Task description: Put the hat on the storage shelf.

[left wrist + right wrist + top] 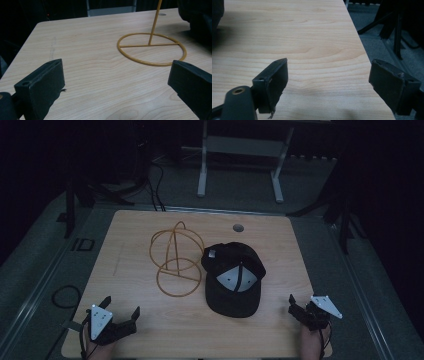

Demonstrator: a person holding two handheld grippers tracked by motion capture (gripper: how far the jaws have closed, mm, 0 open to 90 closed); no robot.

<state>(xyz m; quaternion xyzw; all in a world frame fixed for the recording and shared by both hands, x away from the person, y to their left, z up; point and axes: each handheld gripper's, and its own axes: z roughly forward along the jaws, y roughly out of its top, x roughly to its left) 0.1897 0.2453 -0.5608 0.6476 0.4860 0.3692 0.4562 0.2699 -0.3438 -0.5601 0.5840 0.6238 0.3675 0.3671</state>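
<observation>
Nearest the lower edge of the high view, the left tool (121, 319) rests at the lower left of the wooden surface (135, 250) and the right tool (299, 311) at the lower right corner, each with its jaws spread wide and nothing between them. In the left gripper view the jaws frame bare wood, with the ring base of the wire stand (152, 49) ahead and to the right. In the right gripper view the jaws straddle the surface's edge, touching nothing.

Farther up, in the middle of the frame, lies the black cap (233, 277), its brim pointing toward the lower edge and its crown toward the far side. It lies up and to the left of the right tool, which is probably the nearer one. Just beside the cap on its left stands the yellow wire stand (176, 260), upright on its ring. The cap appears to be meant for that stand.
</observation>
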